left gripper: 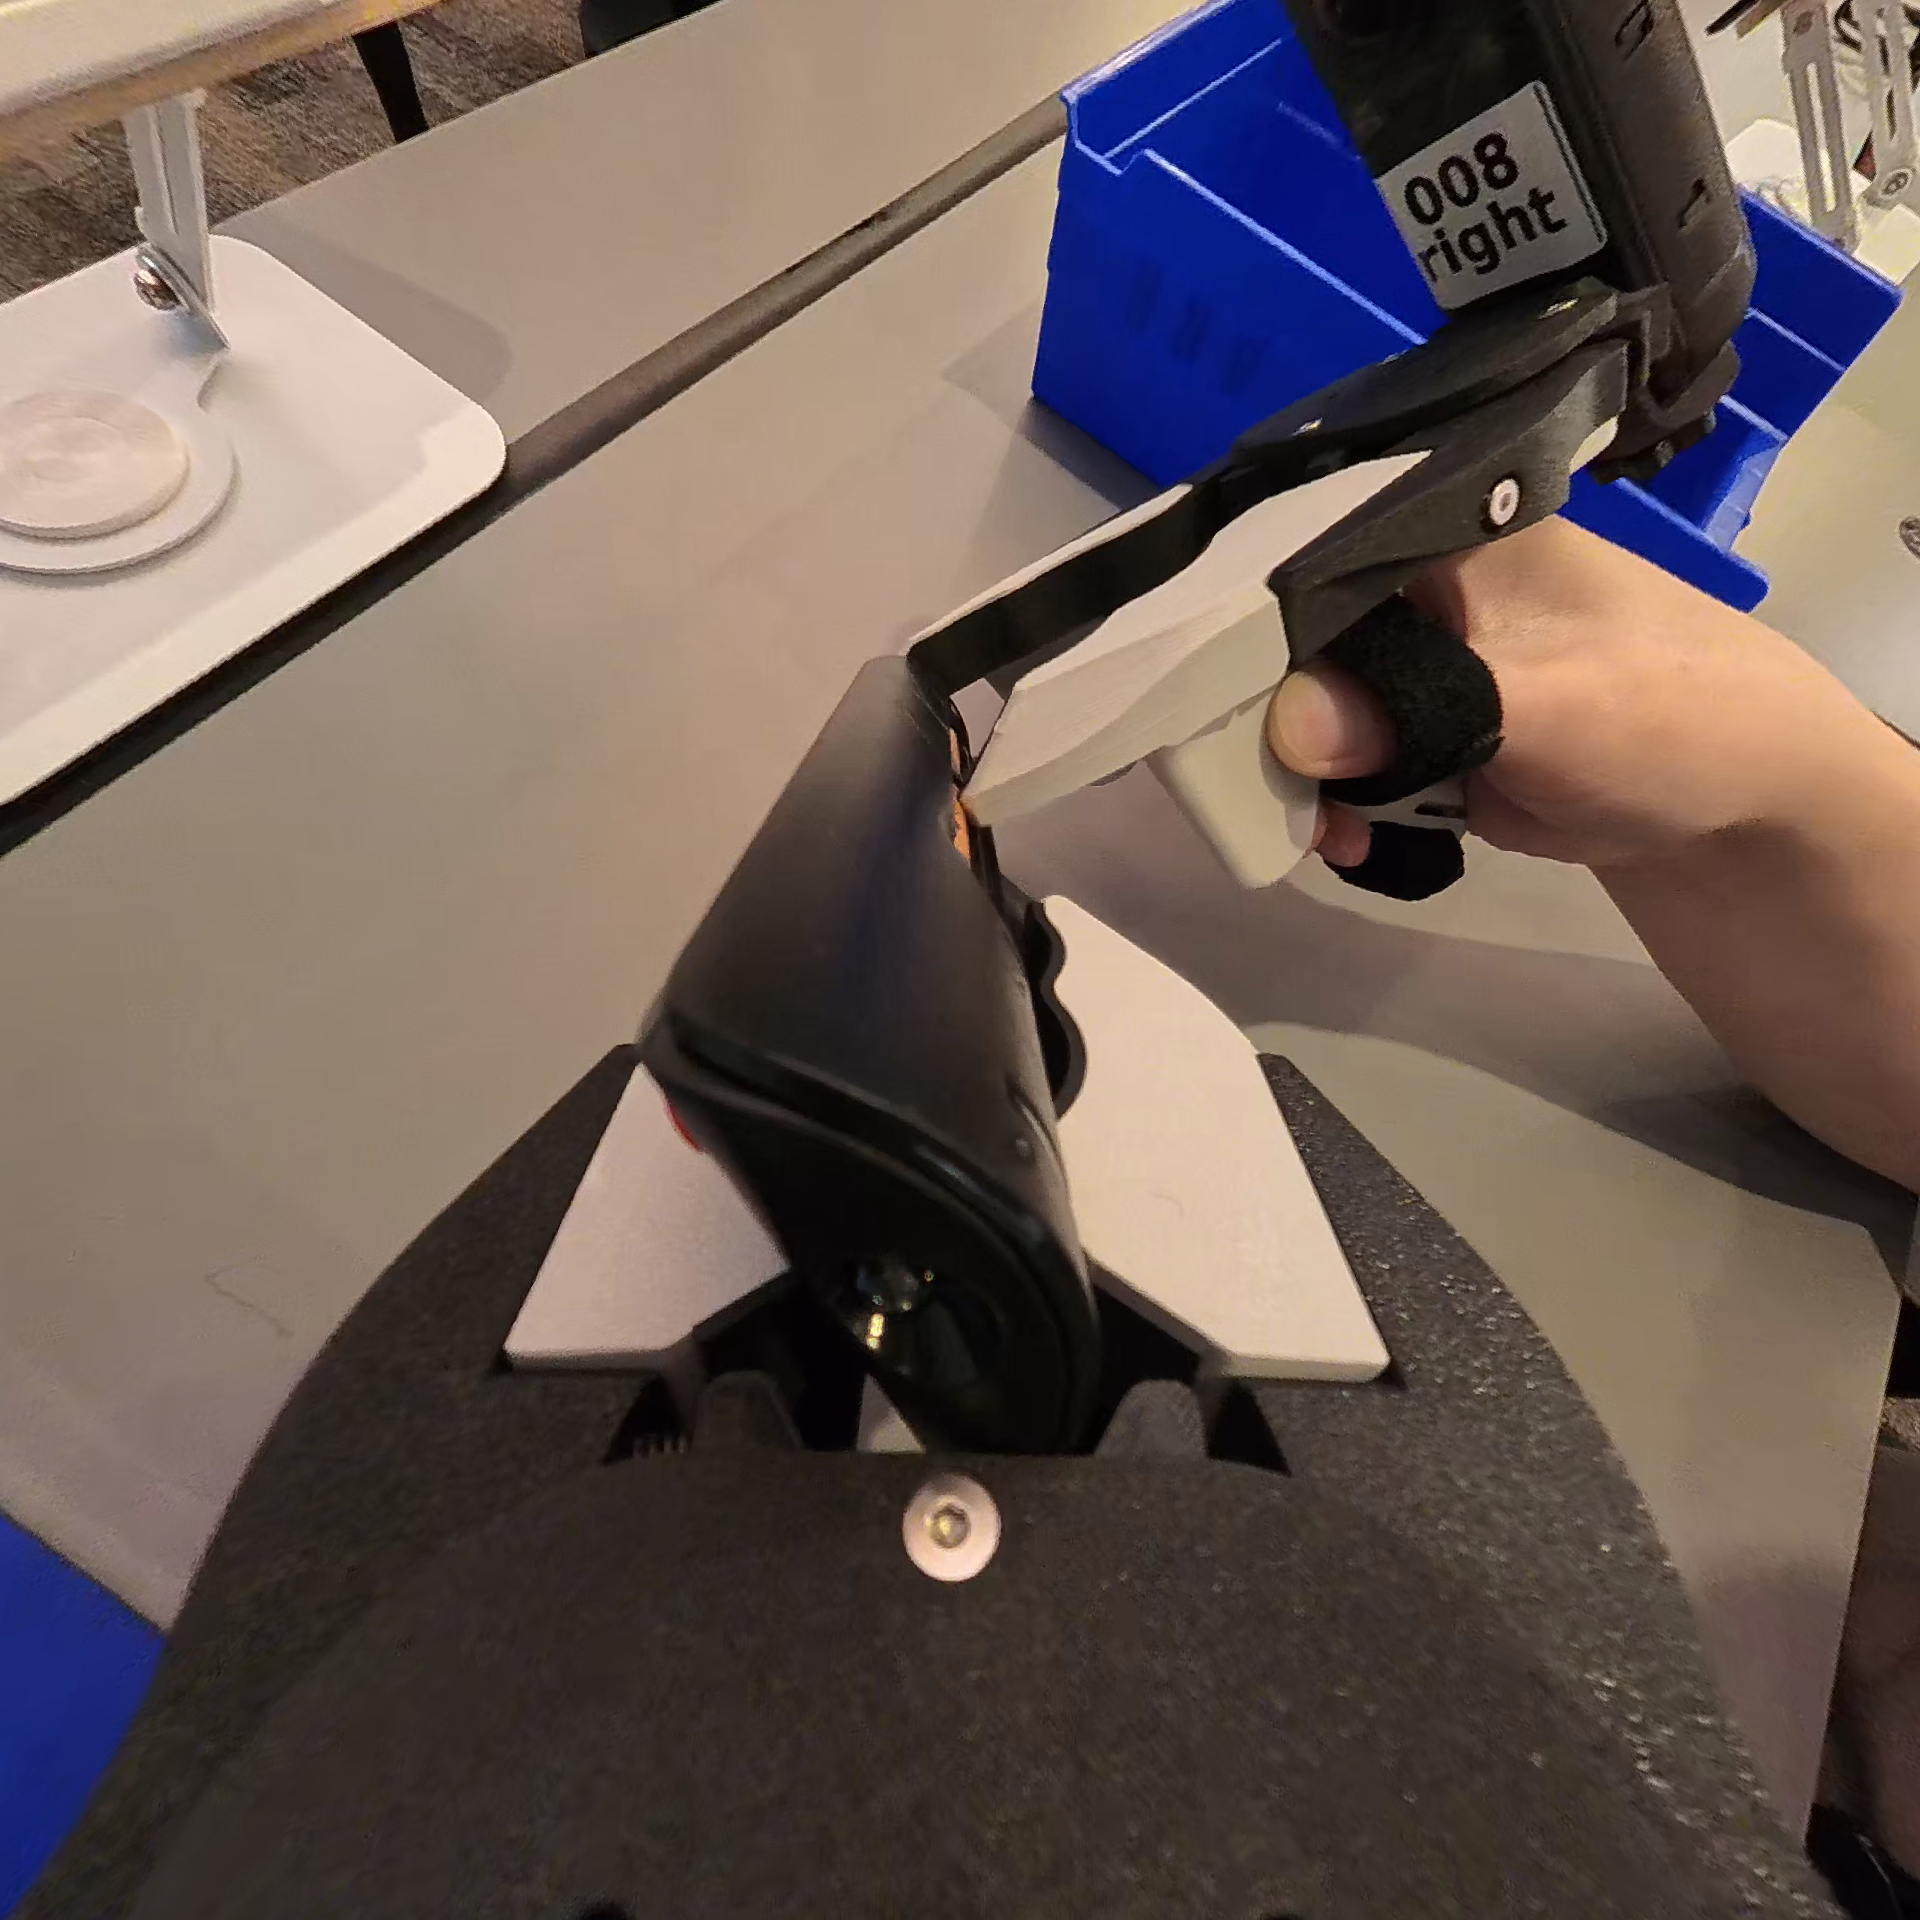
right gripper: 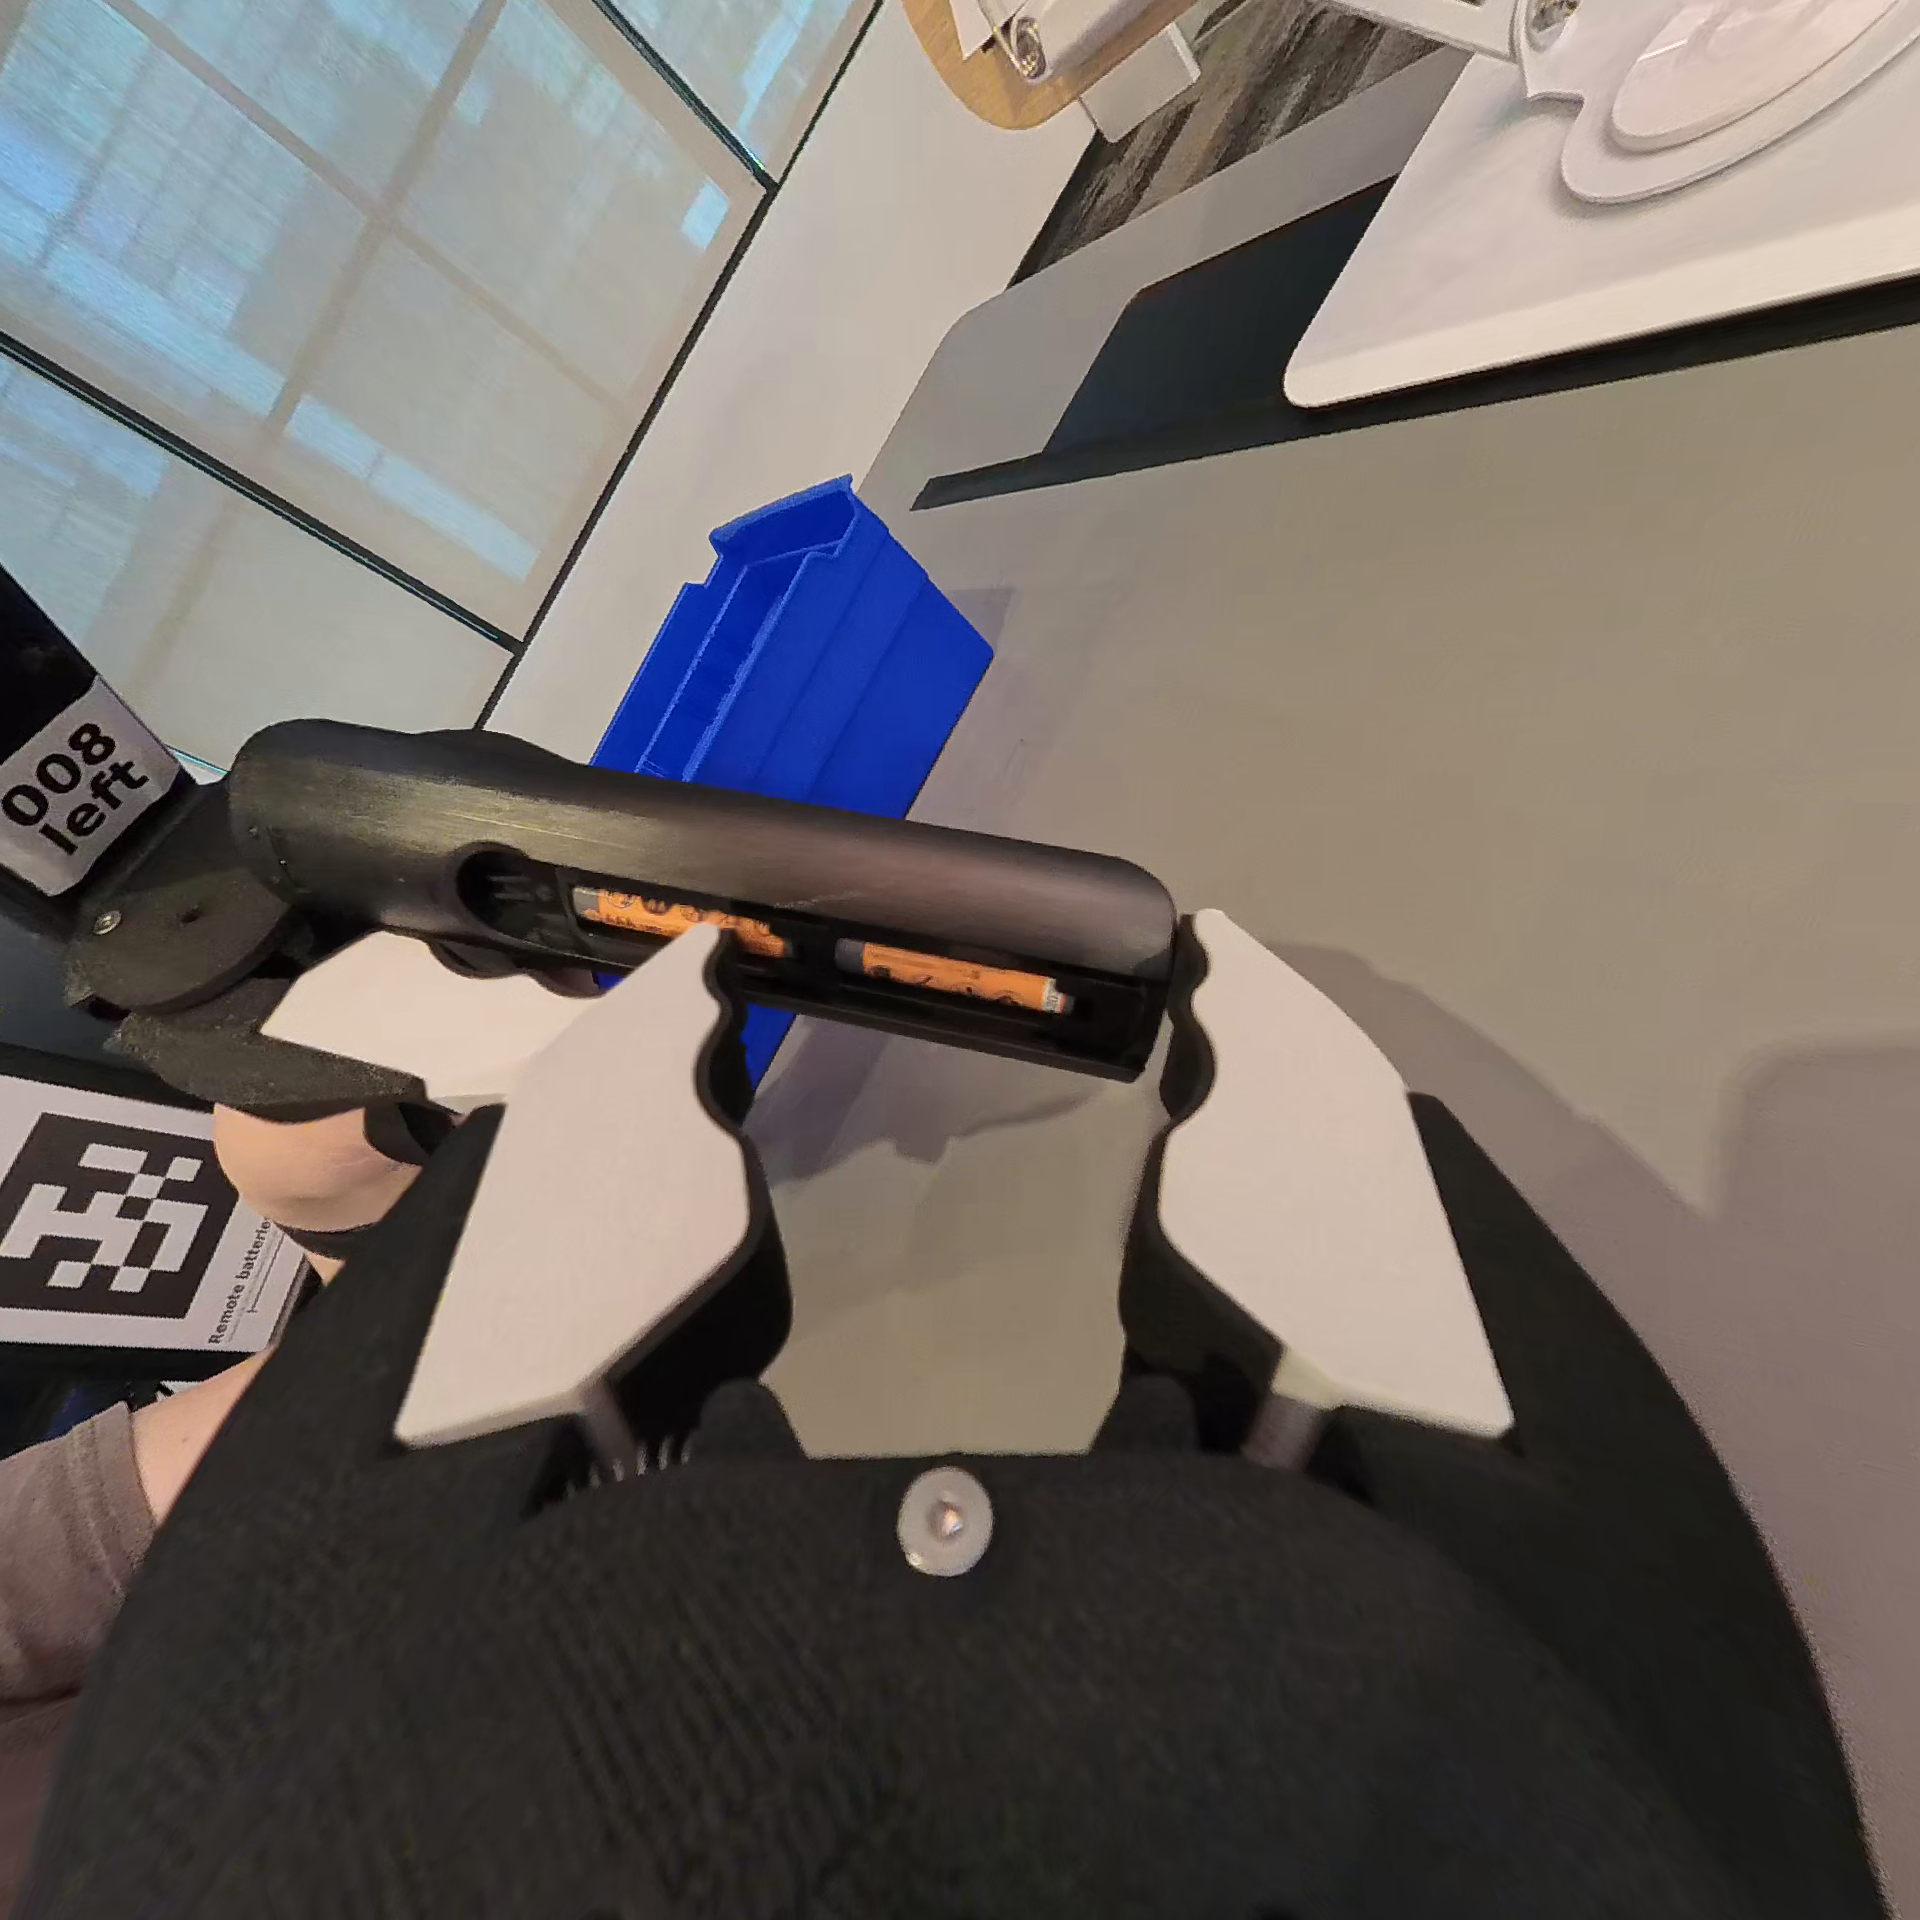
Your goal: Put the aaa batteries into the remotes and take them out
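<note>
Black remote clamped between the pale fingers of the left gripper, held clear of the grey table — far end tilted up. Battery bay open in the right wrist view, two orange AAA batteries lying end to end inside it. Right gripper spread wide, gripping nothing — fingertips at the open bay, one by the remote's end, the other over the inner battery. Blue bin standing beyond, toward the table's far edge. White tray well apart on the neighbouring table. Printed marker card low at the left, behind a hand.
</note>
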`<state>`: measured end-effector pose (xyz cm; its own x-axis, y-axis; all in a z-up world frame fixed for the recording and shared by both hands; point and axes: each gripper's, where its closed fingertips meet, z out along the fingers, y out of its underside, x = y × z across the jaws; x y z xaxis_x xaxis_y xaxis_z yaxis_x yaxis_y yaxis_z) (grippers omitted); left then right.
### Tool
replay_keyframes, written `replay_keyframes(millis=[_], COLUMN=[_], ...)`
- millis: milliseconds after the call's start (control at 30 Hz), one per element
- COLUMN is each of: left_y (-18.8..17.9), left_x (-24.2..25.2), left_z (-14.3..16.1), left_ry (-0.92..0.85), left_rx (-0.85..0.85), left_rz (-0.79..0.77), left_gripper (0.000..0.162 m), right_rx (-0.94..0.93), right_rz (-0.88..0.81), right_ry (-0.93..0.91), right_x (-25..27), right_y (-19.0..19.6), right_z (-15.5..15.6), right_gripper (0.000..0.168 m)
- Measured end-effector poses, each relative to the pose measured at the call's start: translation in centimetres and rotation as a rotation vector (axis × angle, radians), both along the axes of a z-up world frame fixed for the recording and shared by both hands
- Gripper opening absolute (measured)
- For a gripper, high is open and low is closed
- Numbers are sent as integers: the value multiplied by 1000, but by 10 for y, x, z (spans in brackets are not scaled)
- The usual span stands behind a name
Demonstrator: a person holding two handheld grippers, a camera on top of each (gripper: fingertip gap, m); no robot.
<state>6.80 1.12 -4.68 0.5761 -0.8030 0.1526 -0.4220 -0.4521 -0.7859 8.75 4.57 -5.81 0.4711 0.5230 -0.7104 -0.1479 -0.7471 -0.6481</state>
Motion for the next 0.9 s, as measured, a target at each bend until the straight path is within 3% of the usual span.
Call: replay_keyframes(millis=[900], left_y=[1], left_x=[3], left_z=[9], left_ry=[-62], left_rx=[18], left_rz=[1], left_gripper=[25], right_rx=[93], right_rz=[-32], right_ry=[-20], right_x=[7], right_y=[2], right_z=[10], right_gripper=[70])
